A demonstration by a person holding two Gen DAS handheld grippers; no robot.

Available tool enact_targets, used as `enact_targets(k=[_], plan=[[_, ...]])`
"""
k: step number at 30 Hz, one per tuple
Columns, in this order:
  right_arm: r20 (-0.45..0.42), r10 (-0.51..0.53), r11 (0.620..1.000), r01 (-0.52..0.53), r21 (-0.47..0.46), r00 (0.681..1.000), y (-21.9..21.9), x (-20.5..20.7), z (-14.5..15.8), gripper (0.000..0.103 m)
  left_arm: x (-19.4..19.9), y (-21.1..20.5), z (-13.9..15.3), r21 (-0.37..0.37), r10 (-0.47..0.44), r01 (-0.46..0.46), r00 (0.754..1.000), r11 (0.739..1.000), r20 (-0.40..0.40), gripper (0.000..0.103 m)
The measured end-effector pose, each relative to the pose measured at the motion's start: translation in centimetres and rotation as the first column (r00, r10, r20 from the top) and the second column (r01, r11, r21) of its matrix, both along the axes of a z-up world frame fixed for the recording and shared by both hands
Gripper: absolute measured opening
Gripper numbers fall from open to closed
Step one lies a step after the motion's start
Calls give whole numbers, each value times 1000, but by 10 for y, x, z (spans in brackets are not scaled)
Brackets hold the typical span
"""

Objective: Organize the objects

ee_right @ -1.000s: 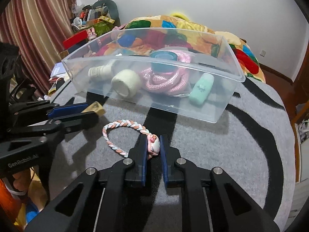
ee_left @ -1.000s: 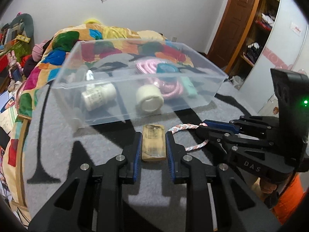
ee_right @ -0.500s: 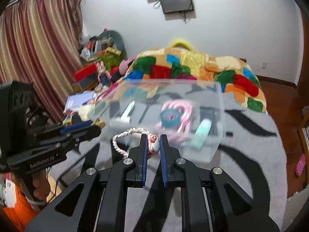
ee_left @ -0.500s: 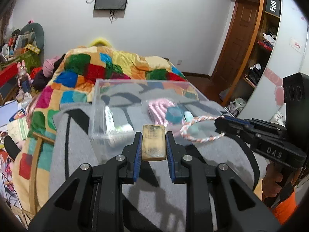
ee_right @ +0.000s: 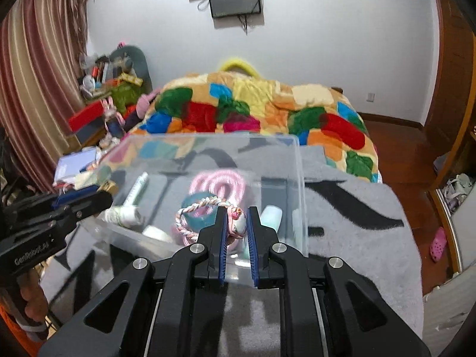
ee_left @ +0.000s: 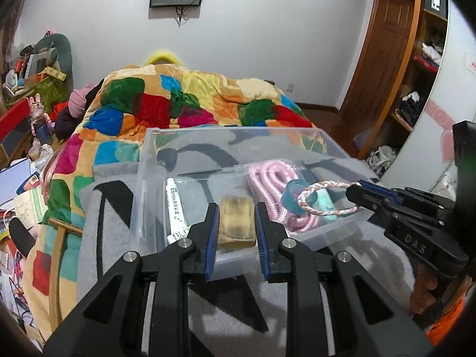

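Note:
My left gripper (ee_left: 234, 208) is shut on a tan rectangular block (ee_left: 237, 221) and holds it above the clear plastic bin (ee_left: 238, 132). My right gripper (ee_right: 236, 212) is shut on the pink bead of a braided pink-and-white bracelet (ee_right: 193, 211), also above the bin (ee_right: 297, 160). The bracelet loop (ee_left: 322, 197) and right gripper (ee_left: 361, 189) show at the right of the left wrist view. The left gripper (ee_right: 101, 197) shows at the left of the right wrist view. In the bin lie a pink rope (ee_left: 270, 184), a white tube (ee_left: 174, 205), a teal ring and a mint case.
The bin stands on a grey blanket with black stripes (ee_right: 357, 208) on a bed. A multicoloured quilt (ee_left: 184, 104) lies beyond it. Clutter is at the left (ee_right: 110, 89), a wooden door and shelves at the right (ee_left: 395, 59).
Both grippers have risen from the blanket and moved forward over the bin, carrying the block and the bracelet. I now look down into the bin from above.

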State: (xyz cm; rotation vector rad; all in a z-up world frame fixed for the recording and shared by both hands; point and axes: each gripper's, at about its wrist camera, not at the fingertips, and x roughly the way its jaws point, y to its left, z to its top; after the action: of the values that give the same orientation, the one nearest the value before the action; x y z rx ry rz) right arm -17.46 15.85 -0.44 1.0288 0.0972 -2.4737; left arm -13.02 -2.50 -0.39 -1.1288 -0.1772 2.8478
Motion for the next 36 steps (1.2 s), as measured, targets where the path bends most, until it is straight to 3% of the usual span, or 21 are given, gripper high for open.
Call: enact_targets(k=[2, 6, 11, 14, 19, 25, 30, 36], plan=[[-5, 4, 1000, -4, 3, 1000, 1, 3, -1, 13, 0, 3, -2, -6, -8, 8, 1000, 1000, 3, 23], [-11, 27, 999, -27, -21, 1000, 7, 10, 4, 32, 4, 7, 0, -16, -22, 22, 1000, 1000, -7, 24], [-37, 62, 997, -64, -39, 997, 7, 22, 14, 32, 17, 11, 10, -34, -23, 21, 999, 999, -40, 24], [-48, 91, 993, -94, -68, 995, 8, 31, 20, 35, 30, 11, 15, -33, -25, 23, 998, 999, -64, 35], [-114, 105, 990, -115, -80, 988, 15, 54, 27, 64, 55, 11, 18, -22, -15, 12, 992, 1000, -124, 60], [-176, 103, 990, -119, -81, 979, 24, 77, 29, 84, 73, 18, 17, -37, -8, 2, 987, 999, -160, 83], [-200, 93, 991, -110, -78, 975, 27, 88, 25, 92, 85, 24, 15, -36, -9, 2, 982, 999, -187, 94], [-184, 98, 991, -114, -74, 978, 28, 91, 14, 95, 88, 28, 5, -24, -2, -3, 985, 1000, -170, 95]])
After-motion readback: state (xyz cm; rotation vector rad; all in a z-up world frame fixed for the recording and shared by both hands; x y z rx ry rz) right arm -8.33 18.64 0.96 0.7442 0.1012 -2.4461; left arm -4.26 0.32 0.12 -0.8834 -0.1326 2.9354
